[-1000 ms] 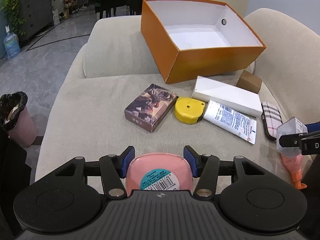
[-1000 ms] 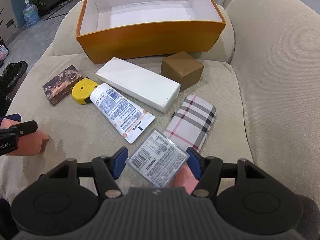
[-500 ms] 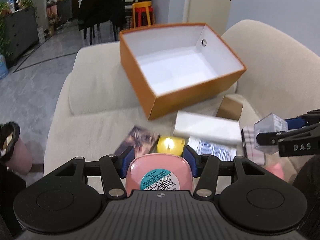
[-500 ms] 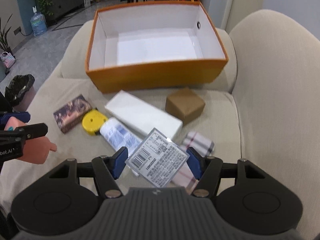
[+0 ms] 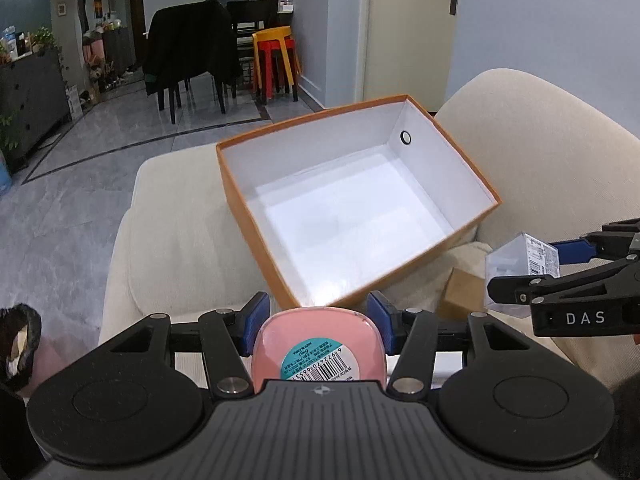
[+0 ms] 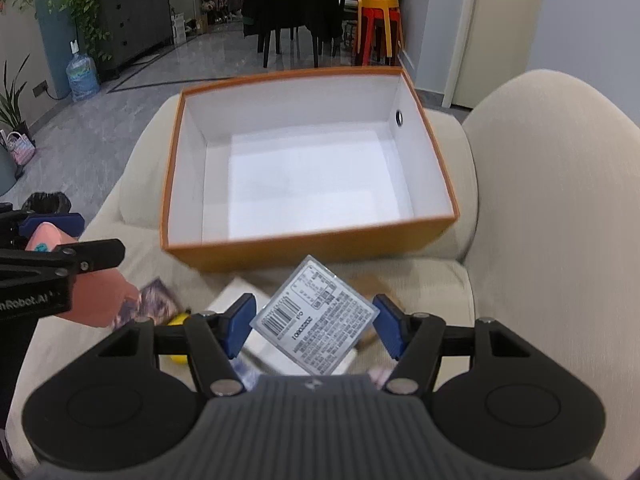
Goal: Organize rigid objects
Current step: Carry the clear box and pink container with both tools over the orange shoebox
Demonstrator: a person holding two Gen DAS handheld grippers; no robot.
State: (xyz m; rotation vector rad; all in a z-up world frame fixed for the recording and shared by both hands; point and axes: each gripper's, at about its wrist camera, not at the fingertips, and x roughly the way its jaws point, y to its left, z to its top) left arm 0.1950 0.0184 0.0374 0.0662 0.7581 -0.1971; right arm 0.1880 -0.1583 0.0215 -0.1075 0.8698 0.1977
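Between the left gripper's (image 5: pixel 318 322) blue pads sits a pink rounded container (image 5: pixel 320 354) with a teal barcode sticker; the right gripper (image 6: pixel 314 326) clamps a clear labelled box (image 6: pixel 314 322). Both have risen from the sofa (image 6: pixel 540 200) toward the open orange box (image 6: pixel 312 240), which now fills more of each view.

Even, soft indoor light, fairly bright, no hard shadows. White inside of the orange box (image 5: pixel 352 216) glows, w/ a washed-out glare patch on its floor. Strong fisheye bend at edges; corners go black. Right wrist view: items on the sofa (image 6: pixel 520 200) just below the box's near wall are motion-blurred. Far room dimmer but sharp enough.
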